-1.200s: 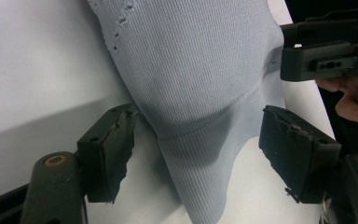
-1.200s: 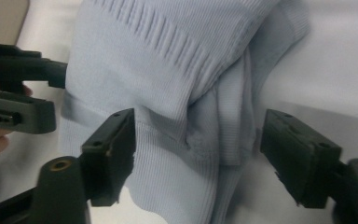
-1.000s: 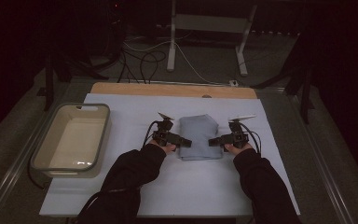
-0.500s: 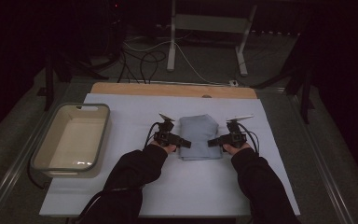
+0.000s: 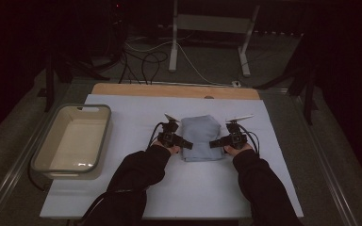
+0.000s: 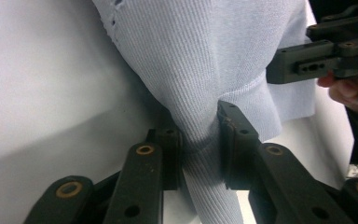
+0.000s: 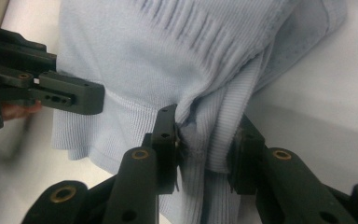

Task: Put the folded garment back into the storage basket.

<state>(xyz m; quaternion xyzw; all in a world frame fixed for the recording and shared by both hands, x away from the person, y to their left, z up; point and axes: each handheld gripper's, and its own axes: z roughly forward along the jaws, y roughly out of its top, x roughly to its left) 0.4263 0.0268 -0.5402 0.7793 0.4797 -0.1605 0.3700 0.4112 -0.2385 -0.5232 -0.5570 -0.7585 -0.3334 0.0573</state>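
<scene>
Sweater folded on table, left edge pinched between left jaws, right edge between right jaws

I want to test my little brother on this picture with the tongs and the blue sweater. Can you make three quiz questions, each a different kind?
1. True or false: the left tongs pinch the folded blue sweater.
2. What sits at the left end of the white table? A) a tub B) a lamp C) a shoe
3. Fill in: the right tongs grip the sweater's ____ edge.

Key
1. True; knit fabric is bunched between the jaws.
2. A, the tub, with nothing visible inside.
3. Ribbed.
</scene>
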